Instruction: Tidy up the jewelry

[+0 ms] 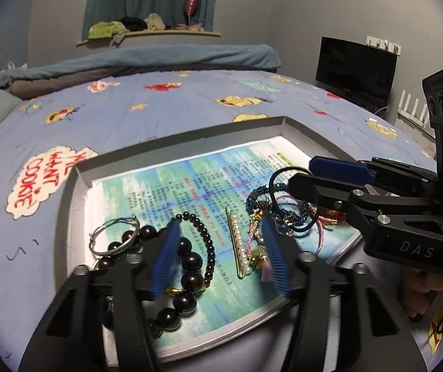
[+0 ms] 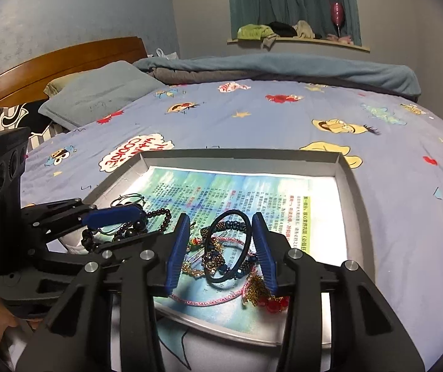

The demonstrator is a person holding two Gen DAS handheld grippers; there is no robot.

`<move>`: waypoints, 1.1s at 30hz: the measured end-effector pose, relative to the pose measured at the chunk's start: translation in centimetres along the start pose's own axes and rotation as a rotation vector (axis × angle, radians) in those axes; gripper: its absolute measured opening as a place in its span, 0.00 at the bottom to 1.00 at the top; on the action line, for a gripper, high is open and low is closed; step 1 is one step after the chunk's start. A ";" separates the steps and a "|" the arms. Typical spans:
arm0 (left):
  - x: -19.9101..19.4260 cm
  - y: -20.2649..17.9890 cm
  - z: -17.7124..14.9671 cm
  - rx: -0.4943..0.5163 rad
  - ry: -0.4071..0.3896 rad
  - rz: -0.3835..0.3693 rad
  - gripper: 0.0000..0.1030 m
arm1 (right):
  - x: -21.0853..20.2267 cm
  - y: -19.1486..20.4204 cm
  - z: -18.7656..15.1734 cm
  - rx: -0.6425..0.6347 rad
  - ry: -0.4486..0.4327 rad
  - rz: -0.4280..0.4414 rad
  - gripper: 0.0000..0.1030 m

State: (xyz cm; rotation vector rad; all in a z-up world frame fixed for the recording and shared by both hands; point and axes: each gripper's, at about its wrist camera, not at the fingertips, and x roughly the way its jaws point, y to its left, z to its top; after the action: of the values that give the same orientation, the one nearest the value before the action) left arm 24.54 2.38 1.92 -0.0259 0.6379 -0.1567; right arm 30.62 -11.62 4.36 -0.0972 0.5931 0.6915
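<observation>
Here the left wrist view shows the TV [image 1: 356, 69] past the tray's far right corner; the right wrist view shows the wooden headboard [image 2: 57, 65] and pillow [image 2: 100, 93] instead, off beyond the tray's far left. The grey tray [image 1: 172, 138] sits on the blue cartoon bedsheet [image 1: 159, 105], lined w/ a printed paper sheet [image 1: 190, 179]. Jewelry all sits at the tray's near end: big black bead bracelet [image 1: 190, 263], small black bead bracelet [image 1: 207, 238], silver hoop [image 1: 114, 237] at near left, pearl hair clip [image 1: 240, 248] mid, tangled bracelet pile [image 2: 221, 248] w/ black hair tie [image 2: 230, 245] at near right. Left gripper [image 1: 221, 260] jaws spread wide, nothing between the pads, hovering over beads and clip. Right gripper [image 2: 221, 248] jaws also spread, straddling the hair tie, not pinching it. Red beads [image 2: 272, 303] near the tray's front edge partly hidden behind the right finger; bead strands under the left gripper's body cut off. Paper text too small to read
</observation>
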 end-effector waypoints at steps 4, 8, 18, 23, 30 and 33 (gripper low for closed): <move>-1.0 0.1 0.1 -0.009 -0.044 0.018 0.77 | -1.2 -0.4 0.1 0.016 -0.038 -0.009 0.46; -1.6 0.2 0.0 -0.021 -0.057 0.020 0.83 | -1.9 -0.9 -0.1 0.028 -0.050 -0.017 0.48; -4.2 -0.1 -0.9 -0.033 -0.096 0.013 0.94 | -4.7 -1.0 -1.5 0.035 -0.067 -0.048 0.64; -5.5 -0.3 -1.9 -0.066 -0.117 0.014 0.95 | -6.7 -1.1 -2.6 0.050 -0.095 -0.043 0.75; -8.3 -1.1 -3.9 -0.090 -0.162 0.043 0.95 | -9.6 -0.5 -4.3 0.056 -0.147 -0.017 0.87; -9.3 -1.5 -4.8 -0.094 -0.168 0.051 0.95 | -10.2 0.1 -5.1 0.049 -0.150 -0.011 0.89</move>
State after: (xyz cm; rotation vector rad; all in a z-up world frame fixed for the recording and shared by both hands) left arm 14.11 2.45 3.72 -0.1126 0.4777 -0.0744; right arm 21.81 -18.75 5.74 -0.0027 0.4654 0.6671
